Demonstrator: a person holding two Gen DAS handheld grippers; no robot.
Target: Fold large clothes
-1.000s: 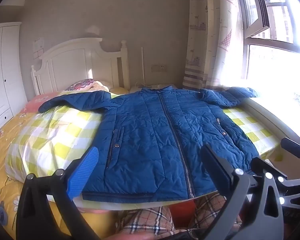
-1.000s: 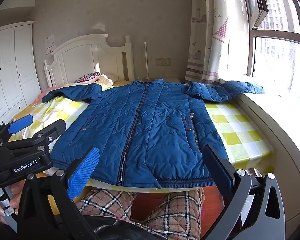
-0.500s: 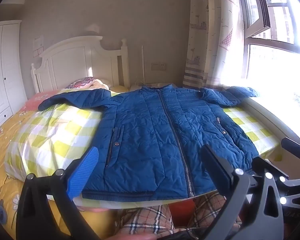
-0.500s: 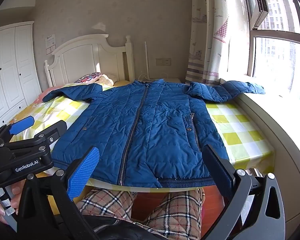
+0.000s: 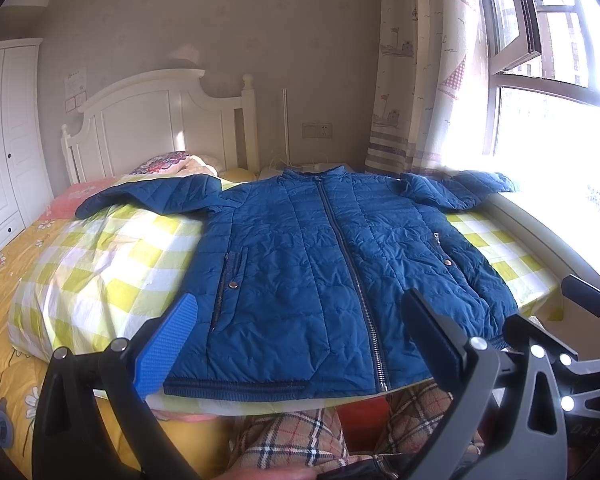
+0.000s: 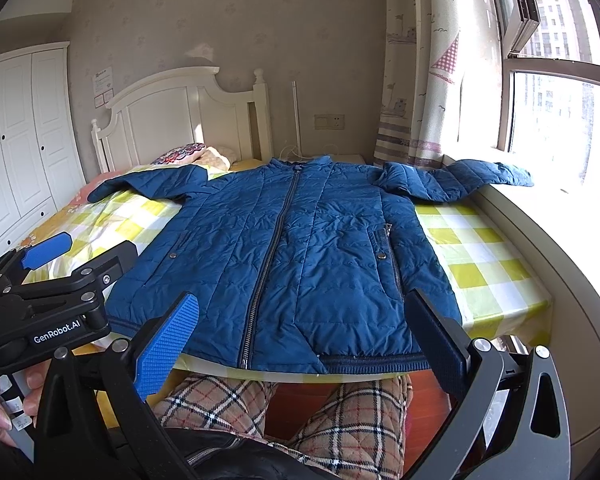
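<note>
A blue quilted jacket (image 5: 320,264) lies flat and zipped on the yellow-checked bed, collar toward the headboard, hem at the near edge. It also shows in the right wrist view (image 6: 300,256). One sleeve reaches left over the bedding, the other rests on the window sill (image 6: 480,176). My left gripper (image 5: 300,344) is open and empty, just above the hem. My right gripper (image 6: 304,344) is open and empty, near the hem's right part. The left gripper shows at the left of the right wrist view (image 6: 80,256).
The white headboard (image 5: 160,120) and a pillow (image 5: 164,160) stand at the far end. A white wardrobe (image 6: 20,140) is on the left. A curtain (image 6: 420,80) and window are on the right. The person's plaid trousers (image 6: 340,420) are below the bed edge.
Both views have shifted very slightly; the jacket has not moved and both grippers stay open.
</note>
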